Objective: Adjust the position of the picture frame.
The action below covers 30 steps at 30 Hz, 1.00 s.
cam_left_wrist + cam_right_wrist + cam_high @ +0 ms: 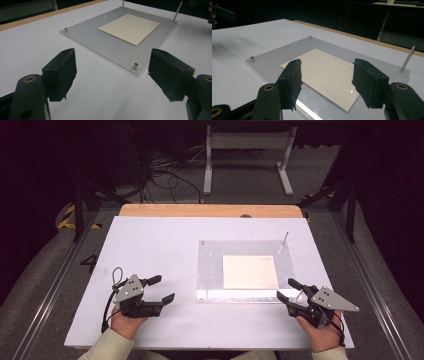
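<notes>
A clear acrylic plate (210,270) lies flat on the white table, with a cream paper sheet (249,271) on its middle. A tall metal pin (283,241) stands at its far right corner, and short studs (135,66) mark other corners. My left gripper (165,288) rests on the table left of the plate, open with nothing between its pads (62,72). My right gripper (285,288) sits at the plate's near right corner, open, its jaws standing over the plate's edge and the paper (324,70) without touching them.
The white tabletop (150,245) has a wooden strip (210,210) along its far edge. Beyond it, on the floor, are cables (165,175) and a white stand (247,155). Metal rails (50,285) run along both sides of the table.
</notes>
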Available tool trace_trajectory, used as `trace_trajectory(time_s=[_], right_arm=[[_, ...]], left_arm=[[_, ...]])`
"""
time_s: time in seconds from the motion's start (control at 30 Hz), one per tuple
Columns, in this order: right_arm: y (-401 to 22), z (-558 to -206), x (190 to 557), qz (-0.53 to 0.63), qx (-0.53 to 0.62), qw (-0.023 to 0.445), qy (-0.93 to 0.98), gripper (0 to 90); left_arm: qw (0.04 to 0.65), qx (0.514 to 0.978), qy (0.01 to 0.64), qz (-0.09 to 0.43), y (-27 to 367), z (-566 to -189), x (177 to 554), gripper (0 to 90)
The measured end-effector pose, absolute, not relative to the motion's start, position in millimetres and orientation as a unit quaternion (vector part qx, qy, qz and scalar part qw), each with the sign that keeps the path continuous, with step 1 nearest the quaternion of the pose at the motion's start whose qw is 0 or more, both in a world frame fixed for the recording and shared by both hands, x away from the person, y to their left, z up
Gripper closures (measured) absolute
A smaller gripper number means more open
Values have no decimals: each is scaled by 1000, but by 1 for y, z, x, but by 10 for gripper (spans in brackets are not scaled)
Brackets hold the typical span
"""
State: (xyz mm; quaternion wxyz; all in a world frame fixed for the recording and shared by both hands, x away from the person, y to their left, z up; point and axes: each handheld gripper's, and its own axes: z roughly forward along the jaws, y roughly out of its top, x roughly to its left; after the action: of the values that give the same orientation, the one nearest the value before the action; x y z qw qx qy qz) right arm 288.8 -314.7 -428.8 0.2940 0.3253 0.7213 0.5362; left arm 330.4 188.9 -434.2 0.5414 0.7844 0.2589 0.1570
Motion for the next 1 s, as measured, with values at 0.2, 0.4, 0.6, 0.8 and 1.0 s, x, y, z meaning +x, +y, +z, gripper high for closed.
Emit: trace_trajectory(time_s=[0.2,0.4,0.6,0.8,1.0], right_arm=[[-318,-429,285,534,329,296,721,407],[-321,-429,282,532,330,298,721,422],[-322,-429,281,533,332,296,720,427],[-324,-429,280,535,328,294,720,441],[-326,-430,279,536,330,294,719,441]], left_arm=[[538,796,242,134,174,-432,337,264],[540,800,236,111,159,-431,345,274],[542,804,229,89,146,-431,351,300],[535,812,222,76,135,-435,357,346],[523,824,212,54,120,-441,362,393]])
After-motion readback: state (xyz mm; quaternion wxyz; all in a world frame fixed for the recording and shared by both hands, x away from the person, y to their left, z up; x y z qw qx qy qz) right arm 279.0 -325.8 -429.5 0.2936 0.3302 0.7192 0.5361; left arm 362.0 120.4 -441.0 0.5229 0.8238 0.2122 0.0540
